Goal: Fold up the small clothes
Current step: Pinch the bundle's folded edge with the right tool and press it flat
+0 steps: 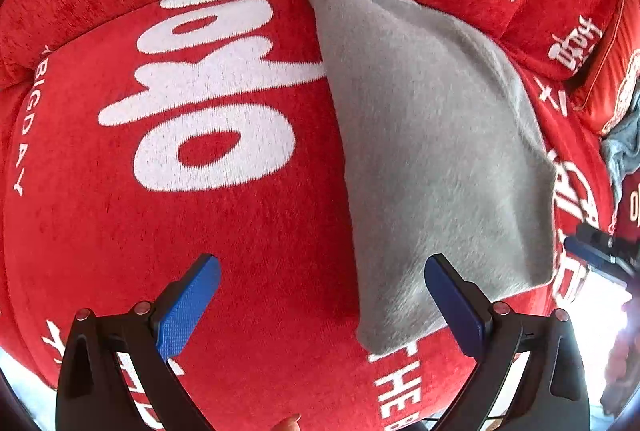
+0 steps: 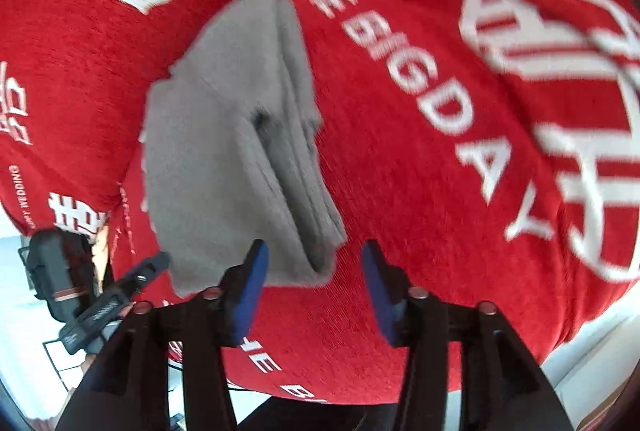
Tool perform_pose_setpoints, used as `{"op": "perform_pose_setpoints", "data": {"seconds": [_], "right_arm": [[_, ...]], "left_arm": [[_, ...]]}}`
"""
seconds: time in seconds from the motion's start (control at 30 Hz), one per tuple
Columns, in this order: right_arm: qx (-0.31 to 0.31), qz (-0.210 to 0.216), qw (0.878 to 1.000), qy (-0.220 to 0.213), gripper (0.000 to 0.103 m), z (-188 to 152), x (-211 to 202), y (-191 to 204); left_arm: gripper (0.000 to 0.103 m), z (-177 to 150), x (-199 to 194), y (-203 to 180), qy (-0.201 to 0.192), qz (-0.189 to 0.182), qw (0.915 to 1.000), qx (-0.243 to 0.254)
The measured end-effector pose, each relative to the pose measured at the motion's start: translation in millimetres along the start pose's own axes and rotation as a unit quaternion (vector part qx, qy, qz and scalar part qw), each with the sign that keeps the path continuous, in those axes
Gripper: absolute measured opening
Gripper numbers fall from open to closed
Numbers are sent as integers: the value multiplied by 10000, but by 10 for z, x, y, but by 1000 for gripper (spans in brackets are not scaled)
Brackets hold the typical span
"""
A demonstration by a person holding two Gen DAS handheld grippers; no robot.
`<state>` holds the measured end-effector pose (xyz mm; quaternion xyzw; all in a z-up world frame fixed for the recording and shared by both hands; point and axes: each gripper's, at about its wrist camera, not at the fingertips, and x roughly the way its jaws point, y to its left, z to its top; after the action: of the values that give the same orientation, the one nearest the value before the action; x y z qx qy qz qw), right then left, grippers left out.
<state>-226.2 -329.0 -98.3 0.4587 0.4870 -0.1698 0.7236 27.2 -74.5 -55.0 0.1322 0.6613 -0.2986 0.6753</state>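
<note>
The grey cloth [image 1: 432, 151] lies folded on the red cover [image 1: 248, 231], ahead of both grippers. In the right wrist view the grey cloth [image 2: 224, 151] shows stacked layers along its right edge, with a small dark gap between them, and its near corner sits just ahead of the left blue pad. The nap is soft and short, and the top face is fairly smooth.

The left gripper [image 1: 322, 295] stands wide apart with nothing between its jaws; the cloth's near edge lies just ahead of its right pad. The right gripper [image 2: 314, 283] is partly apart and holds nothing.

The step in hand appears to be release after a fold. To do it well, withdraw both tools straight off the cloth without dragging the pads across the nap. Check that the layered edges stay aligned. The cover's pile may catch the cloth and pull a layer loose.
</note>
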Motion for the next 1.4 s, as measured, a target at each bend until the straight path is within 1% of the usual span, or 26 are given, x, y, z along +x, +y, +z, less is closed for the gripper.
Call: {"op": "perform_pose_setpoints", "data": {"seconds": [0.13,0.27,0.33,0.4,0.5,0.63,0.7,0.73,0.8,0.83,0.87,0.9,0.97,1.03,1.13,1.2,1.27,1.4], "right_arm": [[-106,188,9997,-112,55,313,-80,45],[-170,299,9993,-117,56,678,18,97],[-228,388,9989,-99,56,856,99,130],[-290,438,9986,-53,57,1011,189,154],[-306,506,9982,21,57,1220,317,166],[-210,705,9972,156,57,1472,492,140],[-60,833,9961,279,57,1548,591,99],[56,1042,9938,392,55,1582,653,81],[23,1194,9917,487,20,1607,692,115],[-125,1119,9925,477,15,1613,672,156],[-257,1163,9919,451,8,1617,635,191],[-349,1275,9903,429,8,1617,584,219],[-598,1209,9903,347,8,1599,481,270],[-772,1037,9908,396,8,1570,461,270],[-1011,578,9915,586,8,1572,622,205],[-1004,518,9916,633,9,1568,711,167],[-818,657,9926,611,10,1589,693,114],[-652,691,9932,672,28,1562,612,19]], "left_arm": [[102,183,-34,-9,-84,21,9998,-198],[102,353,-29,-68,-199,68,9995,-255],[102,436,-12,-105,-240,36,9994,-263],[102,487,1,-141,-257,-47,9993,-273],[102,574,31,-185,-335,-34,9988,-351],[102,680,64,-226,-427,132,9979,-463],[102,714,80,-231,-445,190,9977,-480],[102,734,88,-233,-459,225,9975,-486],[102,757,97,-244,-492,341,9969,-507],[102,758,115,-241,-464,324,9970,-521],[102,766,134,-236,-416,270,9974,-524],[102,781,165,-240,-341,242,9978,-513],[102,807,247,-285,-172,405,9984,-357],[102,808,259,-344,-242,541,9980,-223],[102,815,232,-365,-324,508,9978,-265],[102,822,224,-356,-319,458,9980,-307],[102,833,244,-333,-206,463,9982,-311],[102,801,260,-328,-140,576,9979,-262]]}}
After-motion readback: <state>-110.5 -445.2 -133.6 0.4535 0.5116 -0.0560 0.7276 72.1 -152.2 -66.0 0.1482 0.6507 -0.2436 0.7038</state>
